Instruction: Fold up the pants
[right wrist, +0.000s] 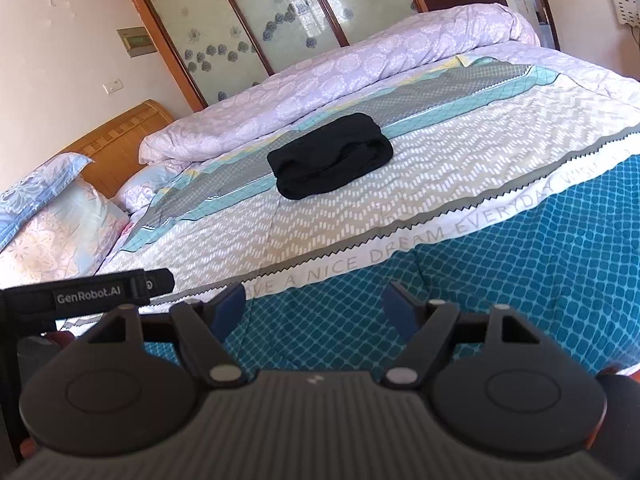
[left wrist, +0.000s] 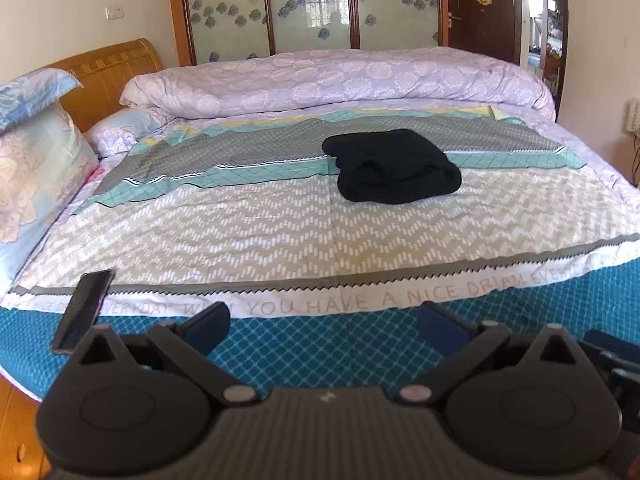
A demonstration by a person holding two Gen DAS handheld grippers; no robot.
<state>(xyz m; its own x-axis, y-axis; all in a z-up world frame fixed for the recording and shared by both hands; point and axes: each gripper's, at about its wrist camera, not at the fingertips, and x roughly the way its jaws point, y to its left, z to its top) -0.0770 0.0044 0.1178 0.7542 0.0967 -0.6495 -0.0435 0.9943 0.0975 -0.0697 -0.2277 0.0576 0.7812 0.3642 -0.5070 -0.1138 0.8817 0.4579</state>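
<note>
Bed (left wrist: 280,220): fills both views, patterned cover smooth, teal band along the near edge at six o'clock.
Duvet (left wrist: 340,80): lilac roll lying across the far side at twelve o'clock, well apart from the action.
Pillows (left wrist: 36,160): stacked at nine o'clock by the wooden headboard.
Pants (left wrist: 394,168): black, already a compact folded bundle, sitting mid-bed, at about one o'clock in the left view and about eleven o'clock in the right (right wrist: 330,156). Nothing touches them.
Handling: looks soft, light and limp, a thick knit that will sag and slide open if lifted by one layer; no fragility. The rounded fold edge facing the cameras is the best place to pinch, taking all layers together, one gripper at each end.
Progress: by my read the fold looks essentially done; maybe a tidy-up is left.
Phone (left wrist: 82,310): dark slab at the near edge, eight o'clock in the left view.
Left gripper (left wrist: 324,328): blue pads spread wide, holding nothing, hovering over the teal edge.
Right gripper (right wrist: 316,308): likewise spread and empty, well short of the pants.
</note>
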